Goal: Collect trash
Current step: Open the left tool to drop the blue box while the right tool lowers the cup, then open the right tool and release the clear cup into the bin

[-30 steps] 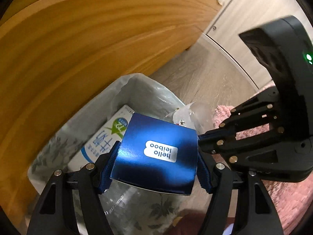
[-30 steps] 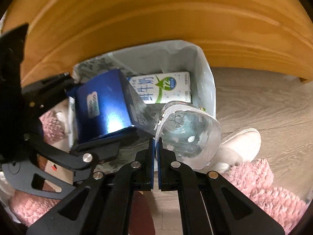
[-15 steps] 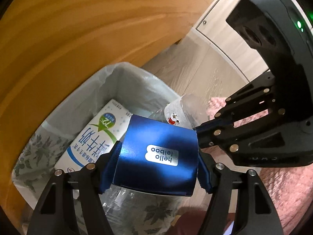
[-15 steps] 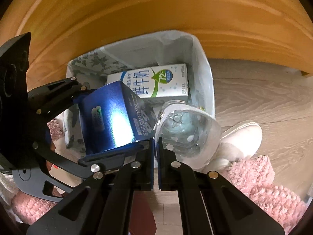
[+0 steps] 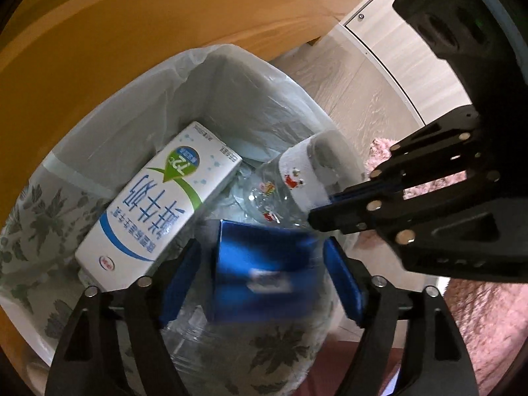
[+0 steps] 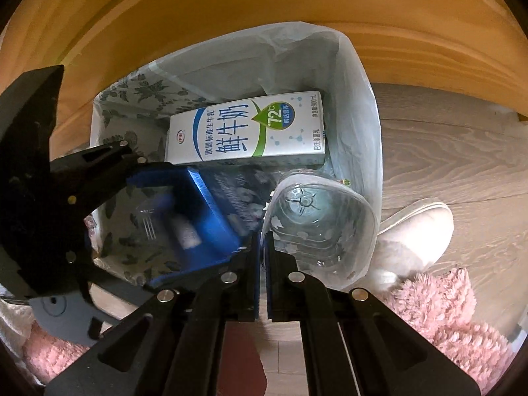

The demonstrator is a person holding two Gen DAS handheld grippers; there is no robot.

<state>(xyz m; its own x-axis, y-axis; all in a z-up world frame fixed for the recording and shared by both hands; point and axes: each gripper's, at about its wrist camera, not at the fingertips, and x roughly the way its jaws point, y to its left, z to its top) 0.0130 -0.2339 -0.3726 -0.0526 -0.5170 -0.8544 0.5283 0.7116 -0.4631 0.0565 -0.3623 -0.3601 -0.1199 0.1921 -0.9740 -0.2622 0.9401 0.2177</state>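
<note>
Lined trash bin (image 6: 363, 105) holding a milk carton (image 6: 246, 128) lying flat, long axis across the bin. Left hand-held gripper (image 5: 264, 264), jaws opening, blurred blue box (image 5: 260, 267) loose between them. Right hand-held gripper (image 6: 262, 264) pinched shut on the rim of a clear plastic bottle (image 6: 323, 221), its base facing the camera.

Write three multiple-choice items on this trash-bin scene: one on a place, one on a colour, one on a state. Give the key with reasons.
1. Where does the milk carton lie?
A. on the floor
B. inside the lined bin
C. on the pink rug

2. What colour is the box between the left gripper fingers?
A. red
B. green
C. blue

3. How does the right gripper stand?
A. wide open
B. shut on the clear plastic bottle
C. shut on the carton

Key: 1 B, the carton rests within the bag's walls. 2 C, its faces are blue; the left jaws are opening, gaps at both pads. 3 B, the pads pinch the bottle's edge.
</note>
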